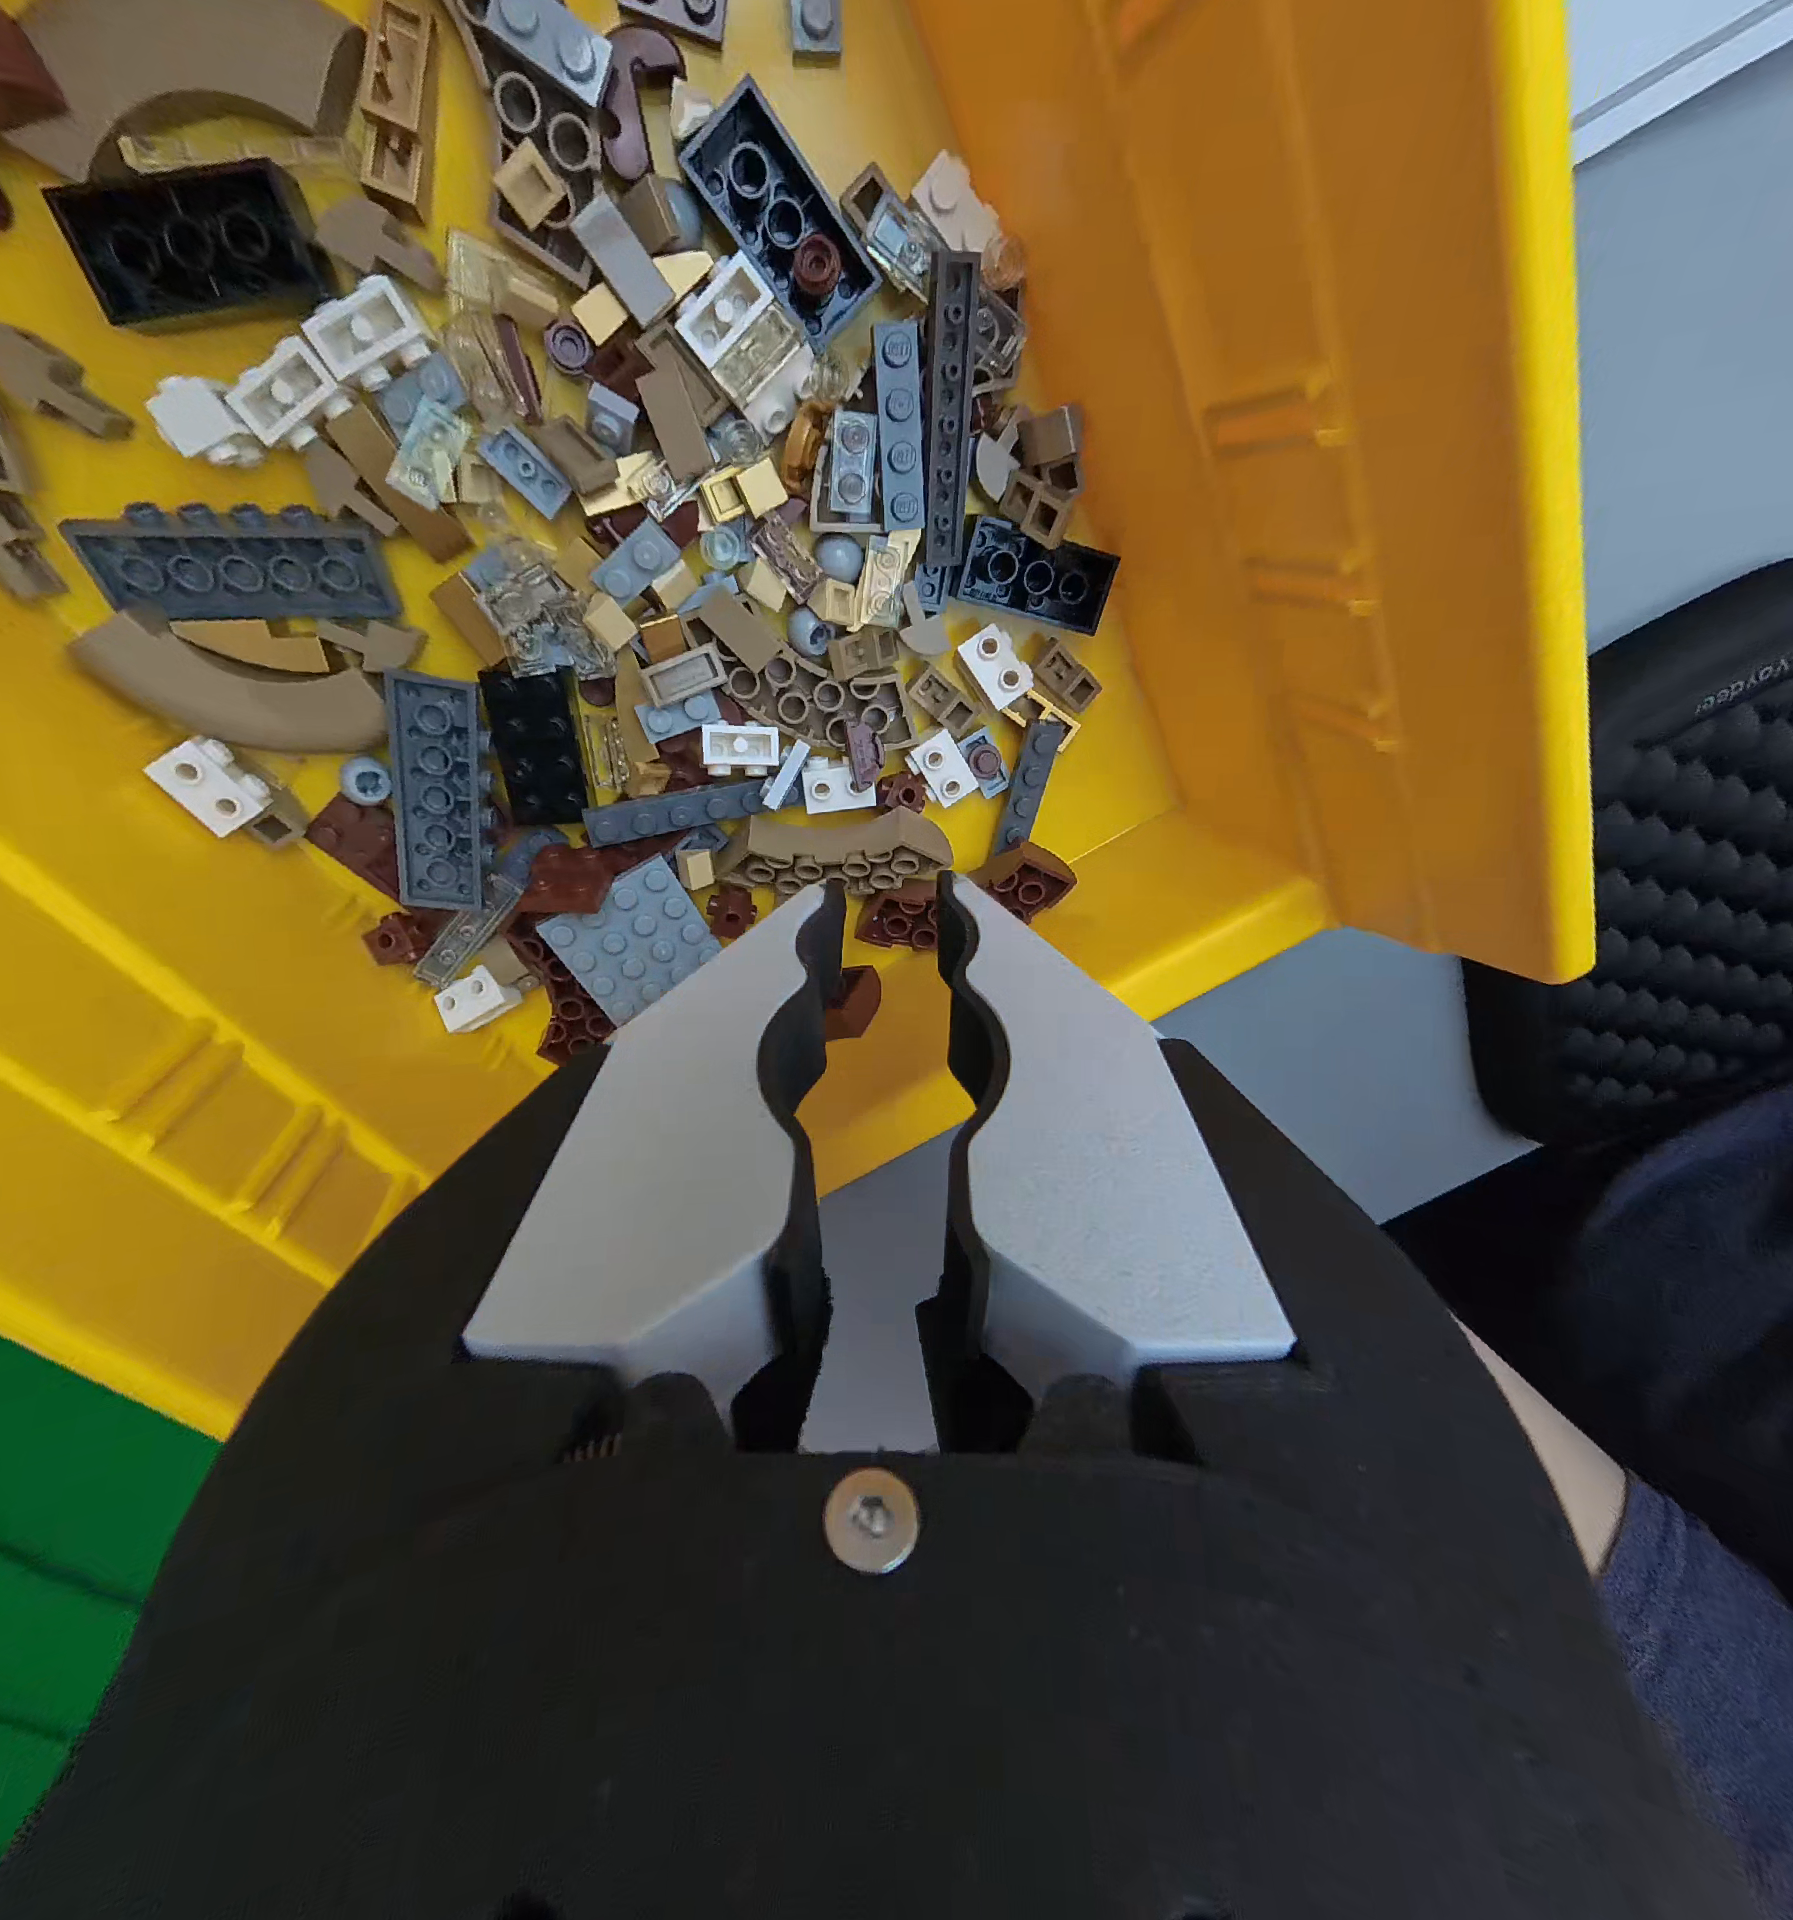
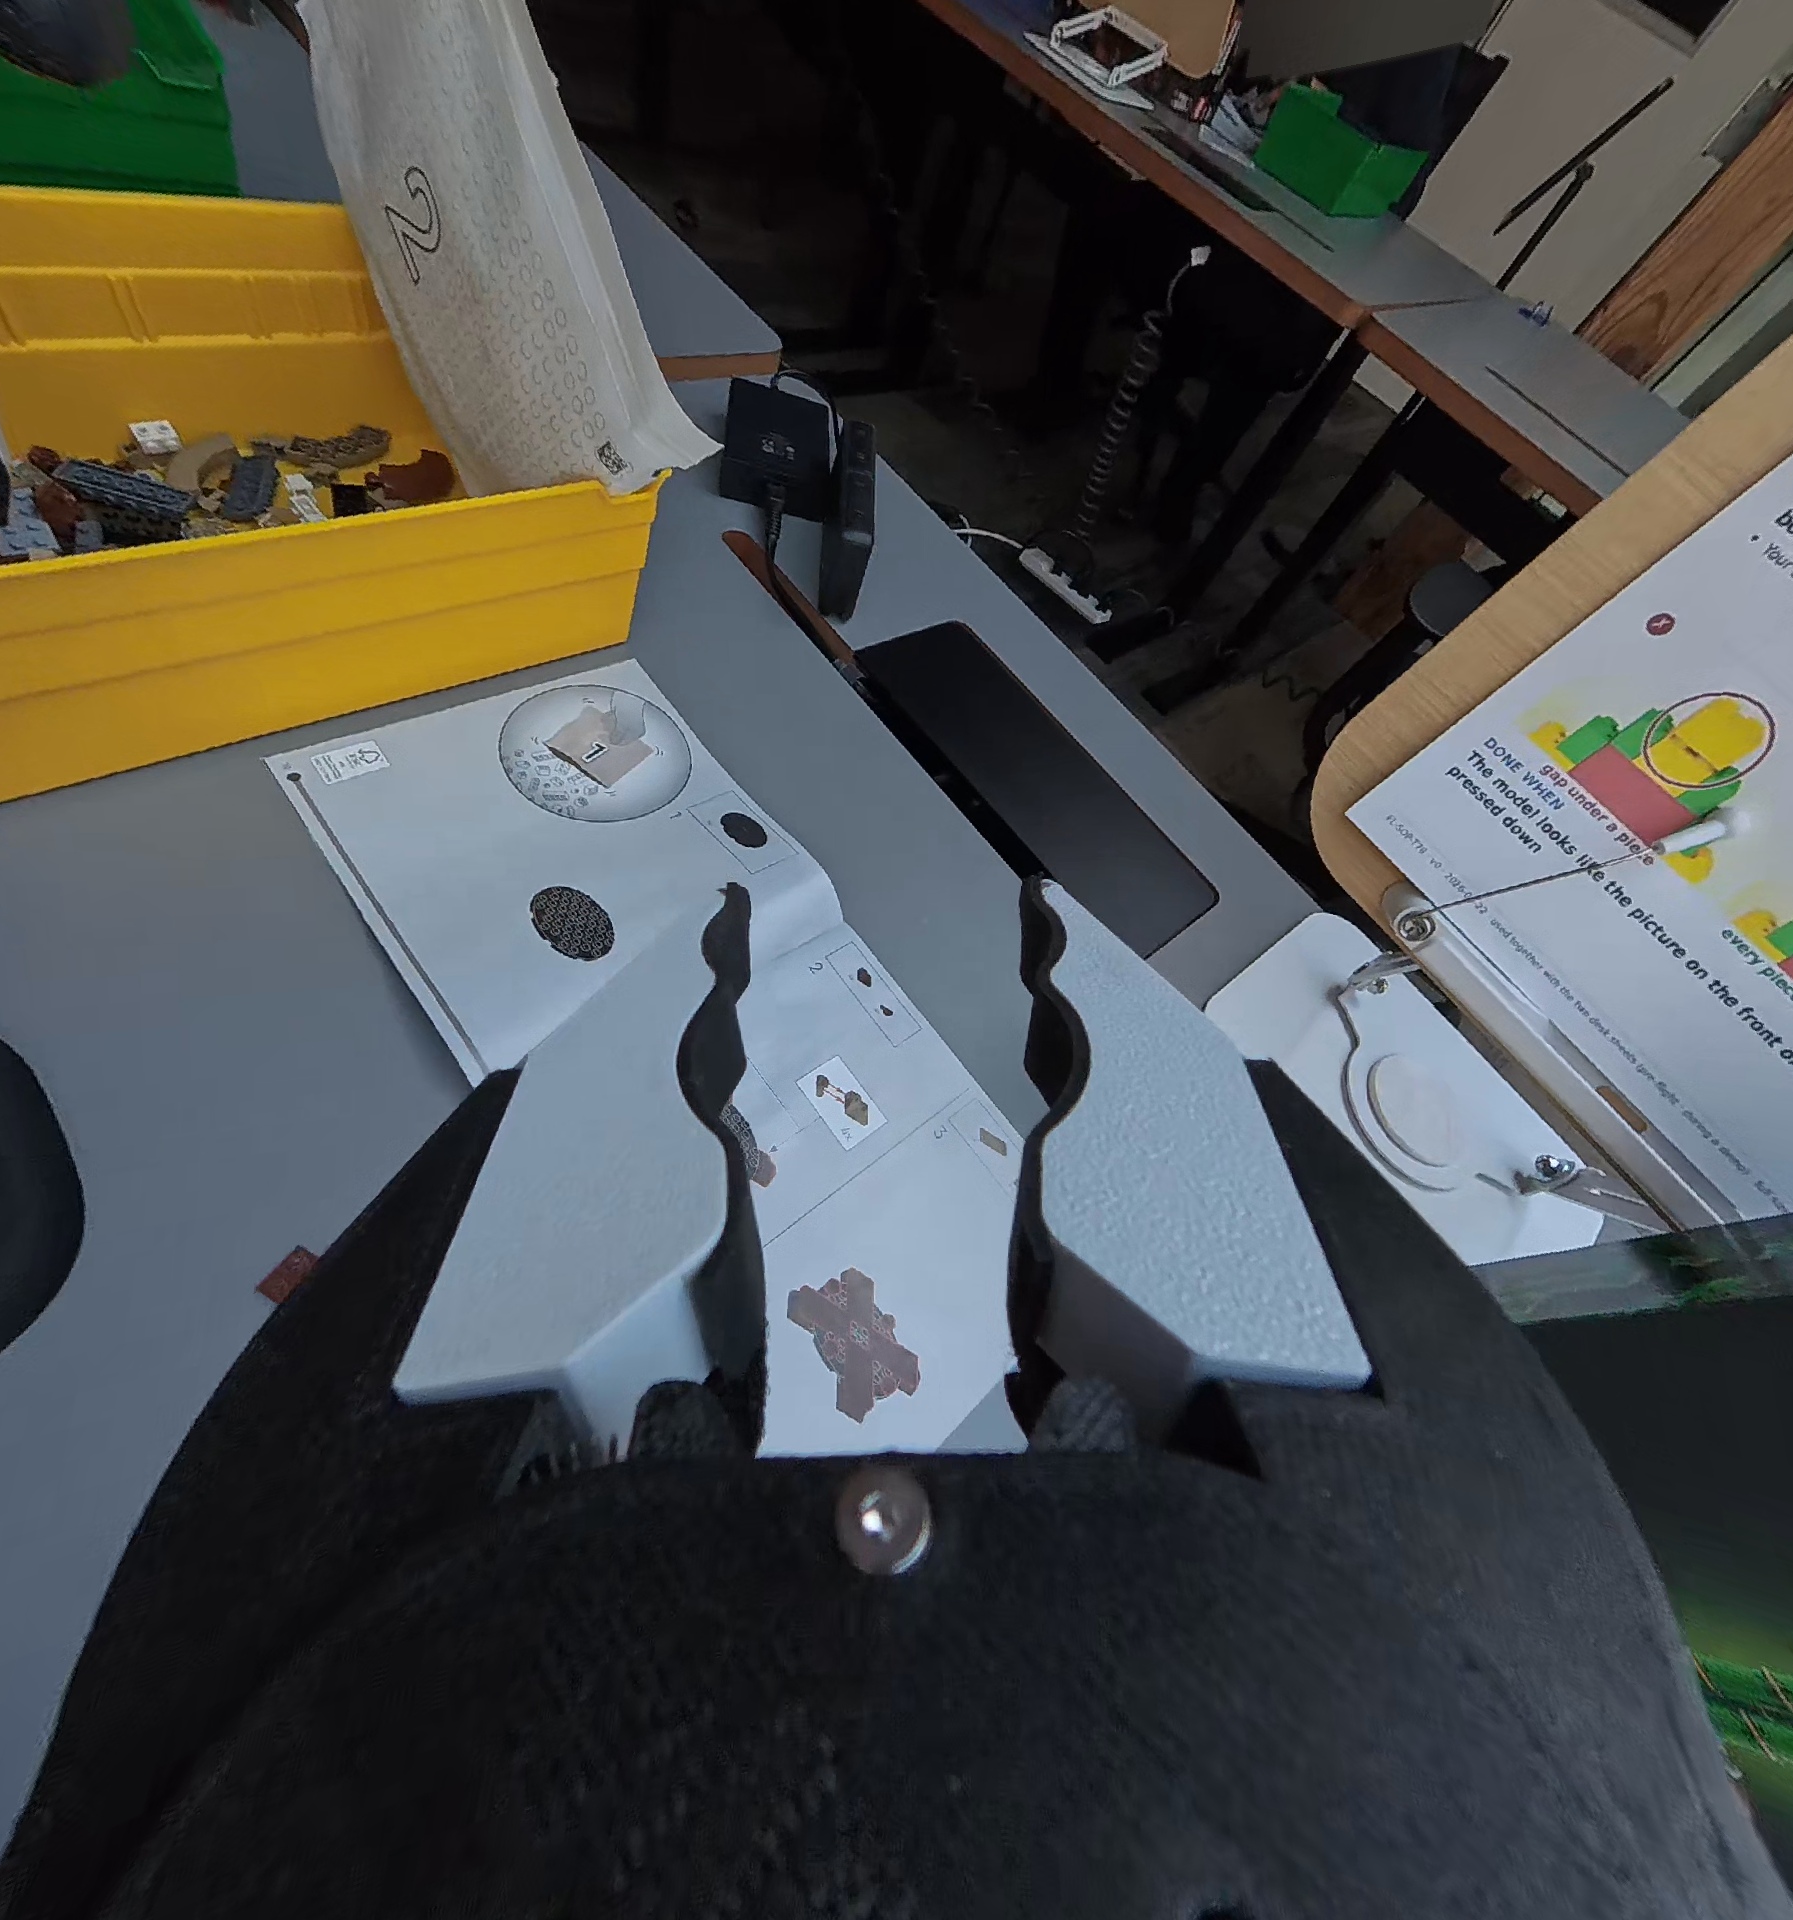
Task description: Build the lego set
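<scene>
The left gripper (image 1: 884, 899) hangs at the near edge of the brick pile (image 1: 663, 582) in the yellow bin (image 1: 1235, 520), jaws a little apart; the right gripper (image 2: 881, 904) hangs spread over the booklet (image 2: 518, 831); farther off leans a white bag (image 2: 497, 239).

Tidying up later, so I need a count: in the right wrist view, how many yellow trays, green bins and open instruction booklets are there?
Yellow tray: 1
Green bins: 2, the second on the far desk
Open instruction booklet: 1
Total: 4
</scene>
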A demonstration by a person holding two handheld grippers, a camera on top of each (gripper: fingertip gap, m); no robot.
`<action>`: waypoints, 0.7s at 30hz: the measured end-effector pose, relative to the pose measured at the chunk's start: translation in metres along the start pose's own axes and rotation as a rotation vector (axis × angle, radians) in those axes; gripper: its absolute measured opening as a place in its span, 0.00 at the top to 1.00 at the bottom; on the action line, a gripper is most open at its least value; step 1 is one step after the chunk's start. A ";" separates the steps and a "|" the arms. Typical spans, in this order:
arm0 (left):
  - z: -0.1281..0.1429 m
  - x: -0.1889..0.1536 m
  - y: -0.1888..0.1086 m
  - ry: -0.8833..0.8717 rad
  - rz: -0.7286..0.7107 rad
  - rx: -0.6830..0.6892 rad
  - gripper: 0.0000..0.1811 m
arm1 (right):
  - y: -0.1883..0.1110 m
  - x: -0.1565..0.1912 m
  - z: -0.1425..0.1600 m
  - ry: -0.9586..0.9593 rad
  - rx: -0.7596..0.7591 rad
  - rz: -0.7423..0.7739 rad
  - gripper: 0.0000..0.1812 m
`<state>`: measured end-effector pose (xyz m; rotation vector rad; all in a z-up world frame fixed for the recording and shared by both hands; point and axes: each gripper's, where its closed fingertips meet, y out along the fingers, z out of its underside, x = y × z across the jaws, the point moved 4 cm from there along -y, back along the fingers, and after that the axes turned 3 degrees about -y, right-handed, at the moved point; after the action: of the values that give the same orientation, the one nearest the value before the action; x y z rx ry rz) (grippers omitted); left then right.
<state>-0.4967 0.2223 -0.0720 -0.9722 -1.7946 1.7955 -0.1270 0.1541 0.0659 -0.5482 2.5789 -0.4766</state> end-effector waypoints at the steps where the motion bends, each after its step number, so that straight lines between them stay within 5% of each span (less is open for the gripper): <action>1: -0.001 0.000 -0.001 0.004 0.008 -0.013 0.92 | 0.001 -0.002 0.003 0.000 0.009 0.007 0.71; 12: 0.017 0.014 0.005 -0.079 0.035 0.053 0.91 | -0.019 -0.029 0.008 0.018 0.029 0.130 0.71; 21: 0.006 -0.003 0.002 -0.085 -0.129 0.111 0.94 | -0.037 -0.064 0.048 0.291 0.171 0.212 0.72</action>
<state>-0.4985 0.2157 -0.0734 -0.7303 -1.7445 1.8585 -0.0404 0.1402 0.0644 -0.1524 2.7917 -0.7398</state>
